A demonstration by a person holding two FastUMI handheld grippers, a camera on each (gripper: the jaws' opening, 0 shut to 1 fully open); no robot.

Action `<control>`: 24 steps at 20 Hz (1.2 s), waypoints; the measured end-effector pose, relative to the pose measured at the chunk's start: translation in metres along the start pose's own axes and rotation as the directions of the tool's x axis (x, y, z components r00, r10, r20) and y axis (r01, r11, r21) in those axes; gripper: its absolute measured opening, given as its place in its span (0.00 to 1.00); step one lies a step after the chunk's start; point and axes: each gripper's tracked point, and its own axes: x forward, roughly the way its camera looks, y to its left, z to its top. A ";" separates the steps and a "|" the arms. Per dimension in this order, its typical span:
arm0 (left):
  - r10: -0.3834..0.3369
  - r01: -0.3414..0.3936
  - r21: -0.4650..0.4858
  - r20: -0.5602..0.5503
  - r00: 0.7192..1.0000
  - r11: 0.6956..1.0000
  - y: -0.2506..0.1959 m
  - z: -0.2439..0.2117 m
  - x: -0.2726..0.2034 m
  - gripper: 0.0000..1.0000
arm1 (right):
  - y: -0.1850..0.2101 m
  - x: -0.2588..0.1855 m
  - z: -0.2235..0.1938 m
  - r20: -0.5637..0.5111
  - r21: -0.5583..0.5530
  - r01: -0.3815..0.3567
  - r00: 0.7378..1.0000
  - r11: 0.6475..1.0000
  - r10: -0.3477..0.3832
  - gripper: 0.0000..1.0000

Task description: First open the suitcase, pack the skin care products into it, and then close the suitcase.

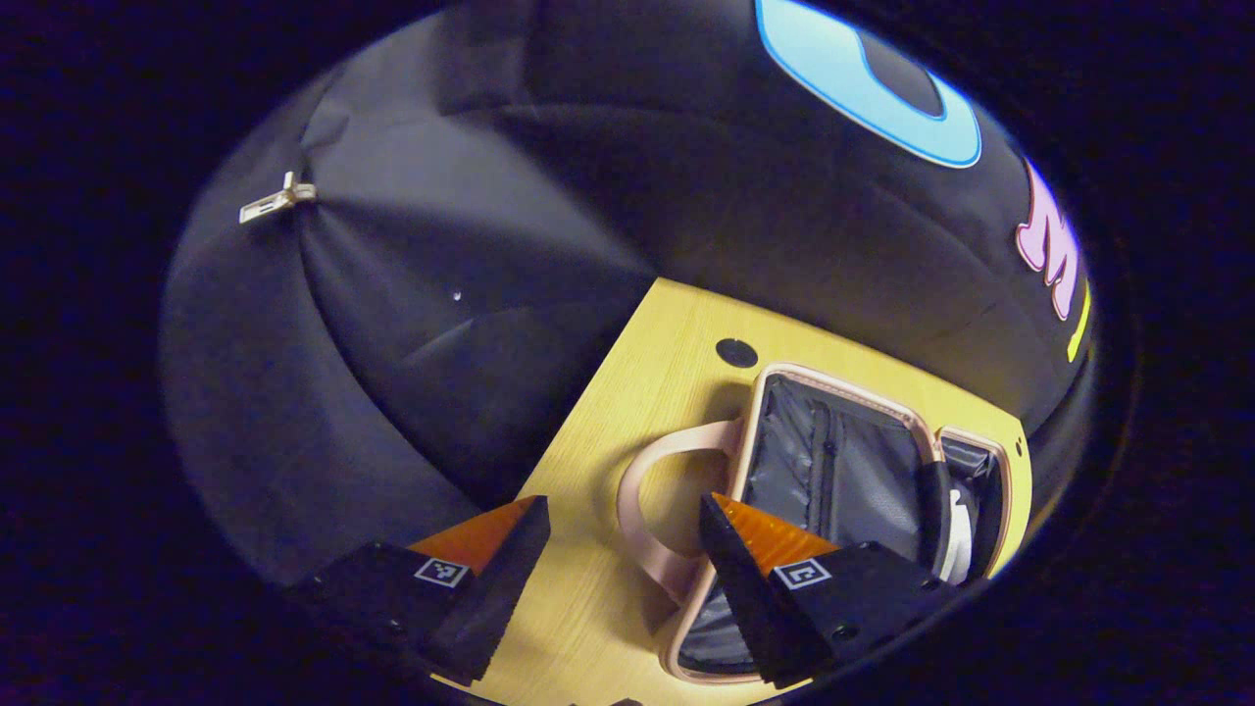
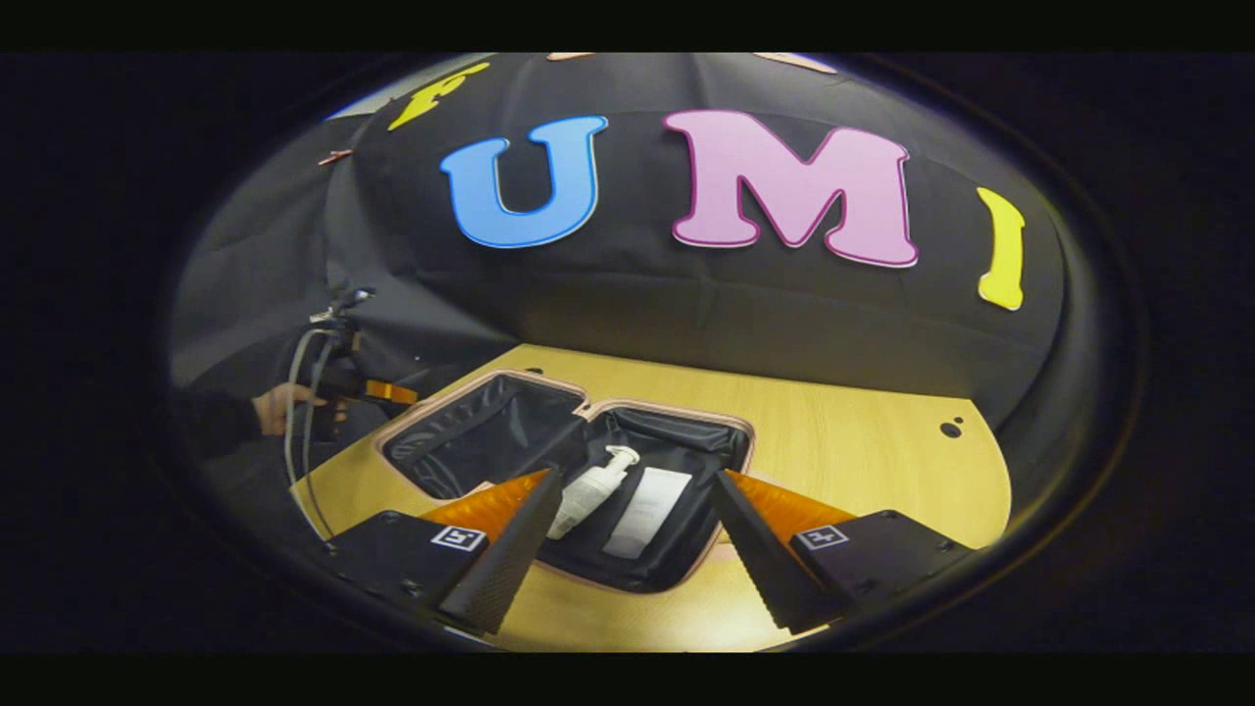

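A pink suitcase (image 2: 730, 424) lies open and flat on the wooden table, both halves lined in dark fabric. In the right half lie a white pump bottle (image 2: 588, 487) and a white flat tube (image 2: 649, 510), side by side. My right gripper (image 2: 635, 534) hovers open above that half, with nothing between its fingers. In the left gripper view the suitcase (image 1: 833, 461) shows from its handle end, the pink handle (image 1: 647, 510) curving over the table. My left gripper (image 1: 623, 549) is open above the handle, holding nothing. It also appears far left as the left gripper (image 2: 377, 390), held by a hand (image 2: 284, 404).
The wooden table (image 2: 863, 451) has bare room to the right of the suitcase, with a small dark round hole (image 2: 950, 428) near its far right edge. Another hole (image 1: 735, 351) sits behind the suitcase in the left gripper view. Black cloth walls stand close behind.
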 end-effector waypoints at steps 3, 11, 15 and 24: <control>0.009 -0.008 0.017 -0.096 0.995 1.000 0.003 -0.006 0.037 0.97 | 0.002 -0.024 -0.009 -0.051 0.081 -0.015 0.999 0.997 0.019 0.98; -0.070 0.089 0.077 -0.230 0.971 0.993 -0.006 -0.016 0.071 0.63 | -0.005 -0.036 -0.020 -0.104 0.072 -0.021 0.994 0.997 0.028 0.98; -0.057 0.077 0.075 -0.236 0.970 0.994 -0.007 -0.018 0.070 0.43 | -0.012 -0.032 -0.022 -0.109 0.079 -0.009 0.994 0.997 0.018 0.98; -0.035 0.051 0.114 -0.138 0.990 0.992 -0.013 0.007 0.040 0.13 | -0.012 -0.031 -0.028 -0.113 0.071 -0.013 0.993 0.997 0.021 0.98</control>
